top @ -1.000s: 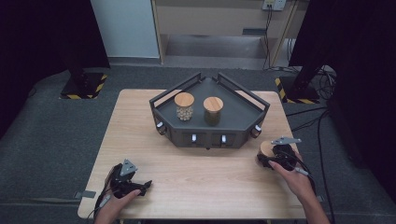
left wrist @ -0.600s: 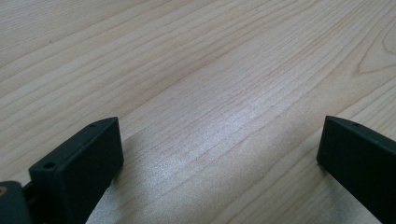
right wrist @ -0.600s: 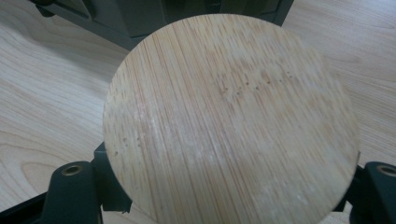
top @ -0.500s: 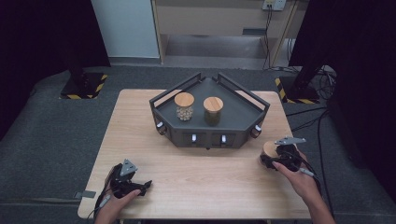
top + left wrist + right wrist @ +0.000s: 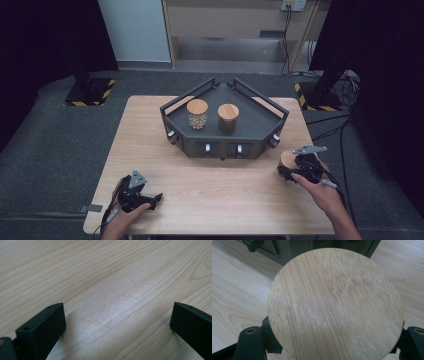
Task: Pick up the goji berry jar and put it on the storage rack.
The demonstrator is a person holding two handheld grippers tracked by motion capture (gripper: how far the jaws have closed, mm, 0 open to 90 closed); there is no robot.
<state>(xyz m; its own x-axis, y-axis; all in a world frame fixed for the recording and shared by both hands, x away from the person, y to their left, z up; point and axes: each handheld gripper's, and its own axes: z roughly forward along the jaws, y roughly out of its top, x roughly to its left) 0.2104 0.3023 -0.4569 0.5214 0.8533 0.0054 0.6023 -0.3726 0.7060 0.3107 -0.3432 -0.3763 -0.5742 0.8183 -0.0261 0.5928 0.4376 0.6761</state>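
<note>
A jar with a round bamboo lid [image 5: 288, 159] stands near the table's right front, beside the black tray [image 5: 260, 131]. My right gripper [image 5: 287, 170] is shut on this jar below its lid. In the right gripper view the lid [image 5: 334, 302] covers the jar body, with a black jaw showing at each lower corner under it. Near the front left my left gripper [image 5: 156, 199] lies low over the wooden table [image 5: 220, 185], open. In its own view the left gripper [image 5: 117, 322] has only bare wood between its jaws.
The angular black tray with raised side rails holds two more bamboo-lidded jars: one with pale contents [image 5: 197, 114], one with dark contents [image 5: 228, 119]. Grey floor surrounds the table, with cables [image 5: 345, 130] at the right.
My right hand with the jar has shifted only very slightly. The left gripper has stayed put.
</note>
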